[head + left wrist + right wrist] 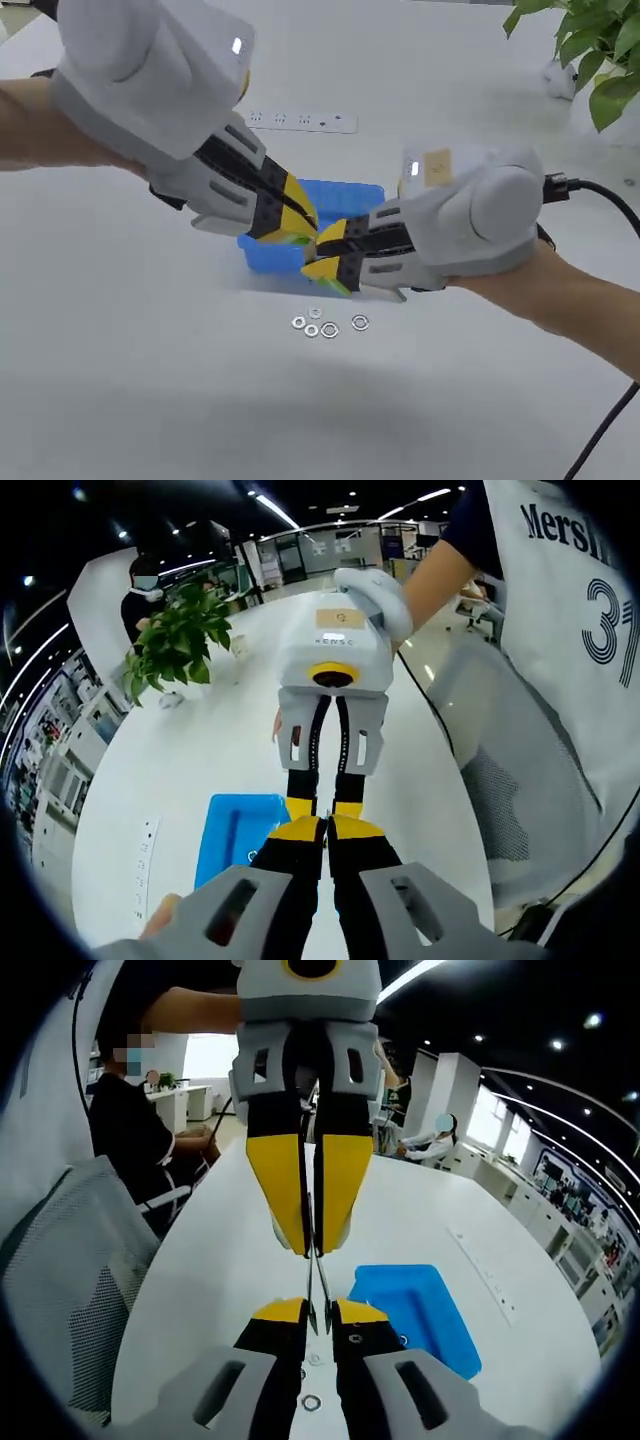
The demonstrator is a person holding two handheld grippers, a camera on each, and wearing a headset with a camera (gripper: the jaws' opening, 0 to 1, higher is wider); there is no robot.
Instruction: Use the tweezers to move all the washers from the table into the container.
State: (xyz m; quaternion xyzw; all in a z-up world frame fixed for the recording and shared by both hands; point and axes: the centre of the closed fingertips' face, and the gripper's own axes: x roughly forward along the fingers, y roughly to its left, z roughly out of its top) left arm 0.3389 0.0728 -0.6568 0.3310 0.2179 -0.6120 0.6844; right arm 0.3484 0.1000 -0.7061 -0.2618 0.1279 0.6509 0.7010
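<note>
**Head view**
- Container: one blue container (350, 197) on the white table (140, 360). Most of its inside is hidden behind the two grippers, so I cannot tell what is in it.
- Washers: five washers (329, 329) in a loose cluster on the table just in front of the container, all outside it.
- Left claw: the left gripper (303, 232) reaches in from the upper left, its yellow tips over the container.
- Right claw: the right gripper (322, 256) reaches in from the right, its tips meeting the left one's above the container's near wall.
- Other: one power strip (300, 121) beyond the container and one potted plant (590, 50) at the far right.

**Left gripper view**
- Container: it lies to the left of the gripper's own jaws. The part of its floor in sight is too small to read for contents.
- Left claw: the jaws are drawn to a narrow slit.
- Right claw: it faces the left one tip to tip, its jaws likewise close together.

**Right gripper view**
- Tweezers: one pair of tweezers (314, 1280), clamped between the left gripper's yellow pads. The points run down into the gap of the right gripper.
- Right claw: the jaws stand close on either side of the tweezer points. I cannot tell whether they press on them.
- Container: it sits to the right of the jaws, and the floor in sight is plain blue.
- Washers: a few small rings lie on the table by the jaw tips. The count is unclear from here.
</note>
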